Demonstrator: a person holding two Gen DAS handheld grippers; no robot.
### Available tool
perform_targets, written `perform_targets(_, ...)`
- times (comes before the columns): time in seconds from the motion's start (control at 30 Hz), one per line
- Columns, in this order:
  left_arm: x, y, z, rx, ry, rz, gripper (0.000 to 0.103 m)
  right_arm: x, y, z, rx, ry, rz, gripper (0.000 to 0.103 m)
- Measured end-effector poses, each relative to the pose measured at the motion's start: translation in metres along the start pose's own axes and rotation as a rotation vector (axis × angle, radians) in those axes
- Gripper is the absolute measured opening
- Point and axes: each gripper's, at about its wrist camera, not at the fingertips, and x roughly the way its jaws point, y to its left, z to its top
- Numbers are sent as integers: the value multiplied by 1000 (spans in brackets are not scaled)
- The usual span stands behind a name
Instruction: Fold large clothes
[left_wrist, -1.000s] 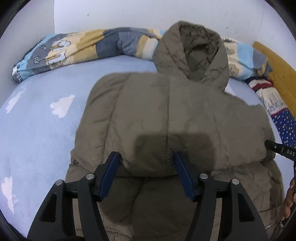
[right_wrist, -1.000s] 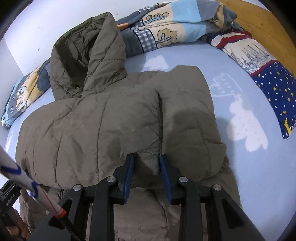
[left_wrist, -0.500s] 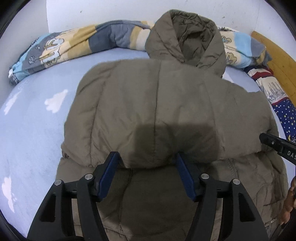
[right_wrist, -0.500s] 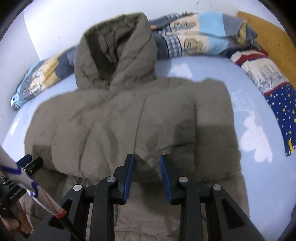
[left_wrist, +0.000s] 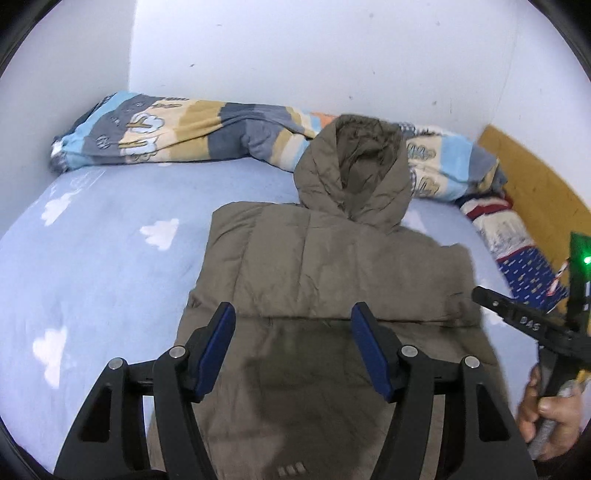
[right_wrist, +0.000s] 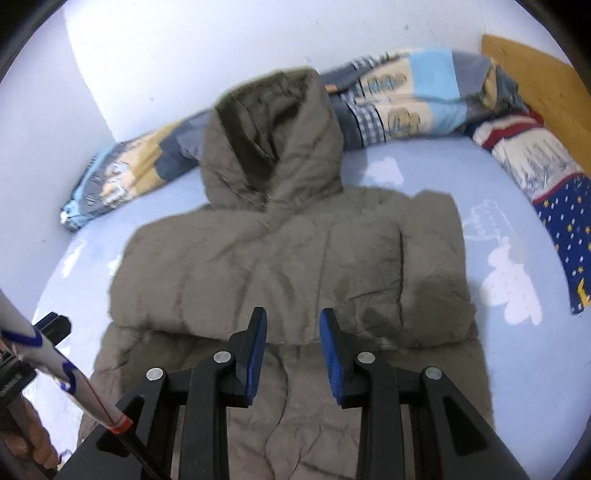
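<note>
Below both cameras, jacket (left_wrist: 332, 280) hem is cut off; left gripper (left_wrist: 293, 325) and right gripper (right_wrist: 293, 328) hover spread, pinching nothing.

The jacket (left_wrist: 332, 266) is plain olive-brown on a light blue sheet (left_wrist: 110, 258) printed with white clouds. Far behind lies a blue, grey and tan patchwork blanket (left_wrist: 177, 133); far right, a navy pillow (right_wrist: 565, 221) with white stars.
</note>
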Motion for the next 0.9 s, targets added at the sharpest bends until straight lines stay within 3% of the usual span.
perform_targets(0.2,-49,-39,-4,47,20,-38,64,-34,-3,-1,-12,-62,18,32)
perform_targets(0.37,-98,-86,17,95,-39,-124,64,-61,-7,3,7,-117,62,32)
perform_targets(0.5,-107,-104,22,106,-76,-194,69,-64,-10,2,-12,-126,44,33)
perform_targets(0.7,-35,-95,-8,153,-41,-89,70,-44,-24,-1,14,-75,21,33)
perform_targets(0.9,59,-50,-29,38,76,-72,69,-16,-33,-2,24,-21,-17,33)
